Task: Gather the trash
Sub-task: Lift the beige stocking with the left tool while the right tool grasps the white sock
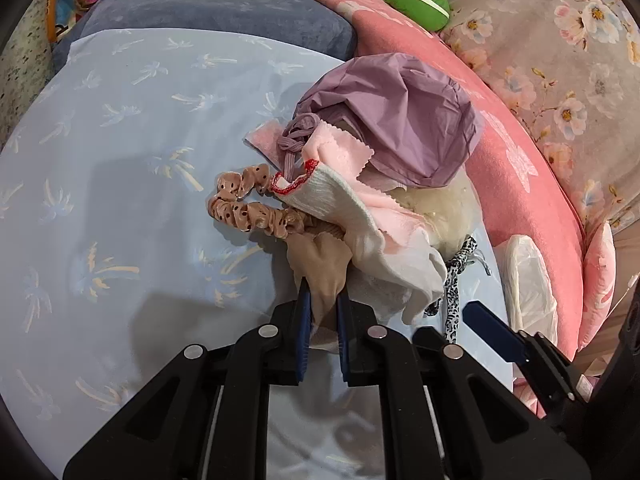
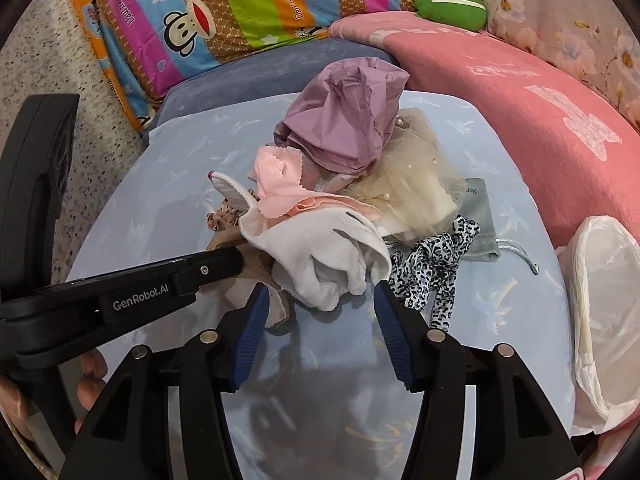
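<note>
We clamp left tongs on tan stocking, soft, light, limp; right tongs released nr white cloth. Best grab bunched folds.

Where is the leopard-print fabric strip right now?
In the right wrist view the leopard-print strip lies on the light blue sheet, just right of the white cloth and against the grey drawstring pouch.

Light: I am seeing bright, even indoor light.
Shadows: my grippers are casting soft shadows on the sheet.
Edges: fisheye is bending and darkening corners.
</note>
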The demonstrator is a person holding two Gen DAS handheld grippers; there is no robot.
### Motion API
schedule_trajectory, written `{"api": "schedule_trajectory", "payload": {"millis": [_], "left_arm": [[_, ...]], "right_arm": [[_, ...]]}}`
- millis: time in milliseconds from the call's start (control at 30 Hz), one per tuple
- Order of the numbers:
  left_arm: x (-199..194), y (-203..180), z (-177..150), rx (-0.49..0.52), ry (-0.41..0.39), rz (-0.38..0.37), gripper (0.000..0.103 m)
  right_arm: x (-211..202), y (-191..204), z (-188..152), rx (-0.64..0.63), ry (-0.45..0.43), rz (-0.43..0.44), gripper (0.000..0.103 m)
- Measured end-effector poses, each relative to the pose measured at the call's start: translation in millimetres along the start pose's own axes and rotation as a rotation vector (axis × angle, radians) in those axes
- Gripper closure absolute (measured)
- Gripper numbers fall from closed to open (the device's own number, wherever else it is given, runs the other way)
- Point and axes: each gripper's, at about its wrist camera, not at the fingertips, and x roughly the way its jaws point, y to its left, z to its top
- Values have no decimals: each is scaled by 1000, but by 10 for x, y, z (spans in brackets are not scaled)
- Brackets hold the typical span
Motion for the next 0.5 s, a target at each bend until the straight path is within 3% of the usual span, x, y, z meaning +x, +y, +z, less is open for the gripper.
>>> {"api": "schedule_trajectory", "payload": {"millis": [167, 233, 267, 300, 500], "left_arm": [[-57, 33, 4, -5, -7, -10, 91], [-90, 43, 6, -8, -13, -12, 91], [-111, 48, 6, -8, -14, -13, 91], [-127, 43, 9, -7, -17, -14, 91], [-243, -56, 7, 8, -35, -30, 92]], "right_arm": [[128, 18, 96, -11, -23, -12, 49], [185, 7, 140, -8, -14, -6, 64], [189, -3, 156, -3, -9, 0, 84], [171, -19, 169, 6, -9, 12, 94], [-158, -97, 228, 46, -71, 24, 99]]}}
